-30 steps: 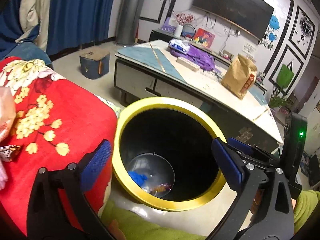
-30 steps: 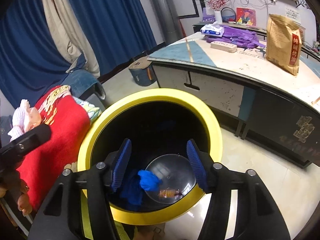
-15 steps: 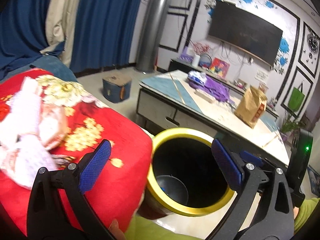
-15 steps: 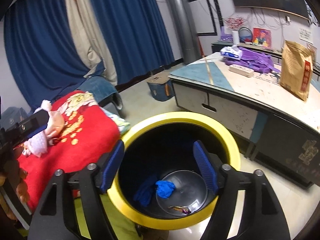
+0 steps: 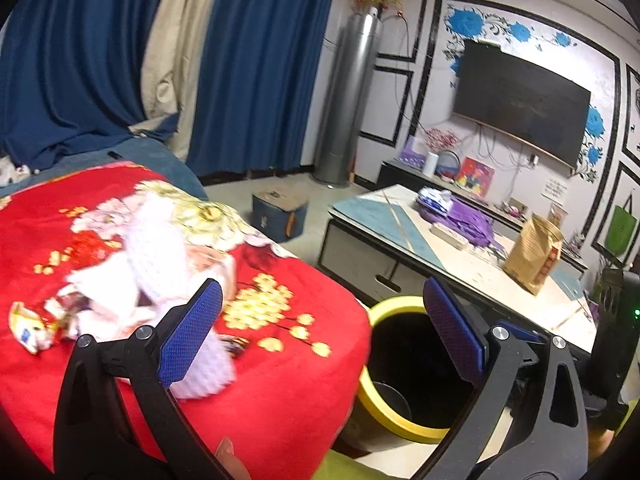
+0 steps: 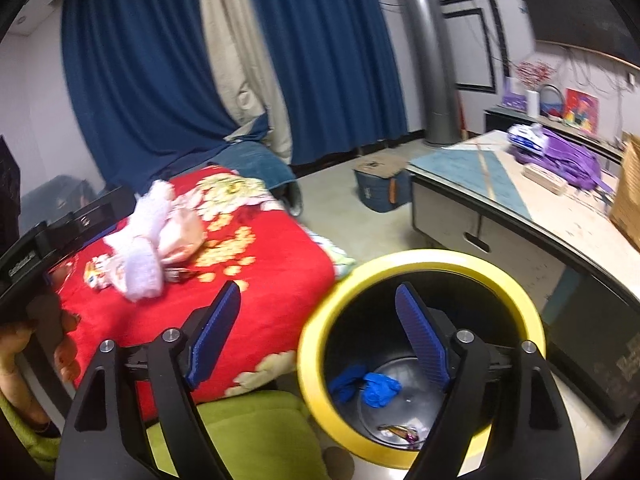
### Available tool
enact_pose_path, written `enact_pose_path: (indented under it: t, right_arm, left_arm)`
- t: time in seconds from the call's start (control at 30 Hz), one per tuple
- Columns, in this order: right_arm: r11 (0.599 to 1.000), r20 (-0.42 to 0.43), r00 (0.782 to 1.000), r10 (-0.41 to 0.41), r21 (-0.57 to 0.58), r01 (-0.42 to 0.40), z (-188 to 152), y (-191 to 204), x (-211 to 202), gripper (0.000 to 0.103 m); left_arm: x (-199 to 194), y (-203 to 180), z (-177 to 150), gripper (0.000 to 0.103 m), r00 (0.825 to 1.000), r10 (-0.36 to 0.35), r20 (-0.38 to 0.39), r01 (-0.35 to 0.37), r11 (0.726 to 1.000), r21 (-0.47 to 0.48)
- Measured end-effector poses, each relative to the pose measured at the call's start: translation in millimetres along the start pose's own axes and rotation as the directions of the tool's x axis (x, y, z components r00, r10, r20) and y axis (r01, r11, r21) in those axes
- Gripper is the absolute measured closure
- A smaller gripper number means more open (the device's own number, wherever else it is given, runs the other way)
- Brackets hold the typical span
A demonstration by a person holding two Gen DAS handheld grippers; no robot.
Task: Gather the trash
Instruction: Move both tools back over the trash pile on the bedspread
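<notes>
Yellow-rimmed bin (image 6: 420,264) beside littered red blanket (image 6: 256,280)

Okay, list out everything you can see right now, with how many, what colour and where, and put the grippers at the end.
trash bin: one, black with a yellow rim, on the floor beside the red blanket
blue crumpled items: two, blue, at the bin's bottom
candy wrapper: one, shiny multicoloured, at the bin's bottom
blanket: one, red with yellow flowers, left of the bin
tissue pile: several, white and pinkish, on the blanket
snack wrapper: one, white and yellow, on the blanket by the tissues
coffee table: one, white and teal, behind the bin
paper bag: one, brown, standing on the table
purple cloth: one, on the table
storage box: one, dark blue, on the floor
curtains: blue and beige, back wall
television: one, black, wall-mounted
left gripper: open, empty
right gripper: open, empty
</notes>
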State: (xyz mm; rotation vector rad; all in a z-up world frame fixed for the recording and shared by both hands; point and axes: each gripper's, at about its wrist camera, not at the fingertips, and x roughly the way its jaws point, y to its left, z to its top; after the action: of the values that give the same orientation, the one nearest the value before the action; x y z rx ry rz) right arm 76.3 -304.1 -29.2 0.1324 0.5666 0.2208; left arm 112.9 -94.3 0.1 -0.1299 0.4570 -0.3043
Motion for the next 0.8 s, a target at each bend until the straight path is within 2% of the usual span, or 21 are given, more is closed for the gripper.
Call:
enact_pose_path:
  t: [0.47,0.8]
  right_arm:
    - [0.974,-0.067,0.984,0.162,-0.151,-0.171,5,83,26,0.023]
    - [0.94,-0.121,0.964,0.237,-0.222,-0.259,8,128,56,0.023]
  left_arm:
    - [-25,61,4,0.011,0.989,0.135,0.059,-0.128,0.987,-0.097]
    - [-28,117,5,0.011,0.979,0.202,-0.004,-0.199,0.963,-0.18]
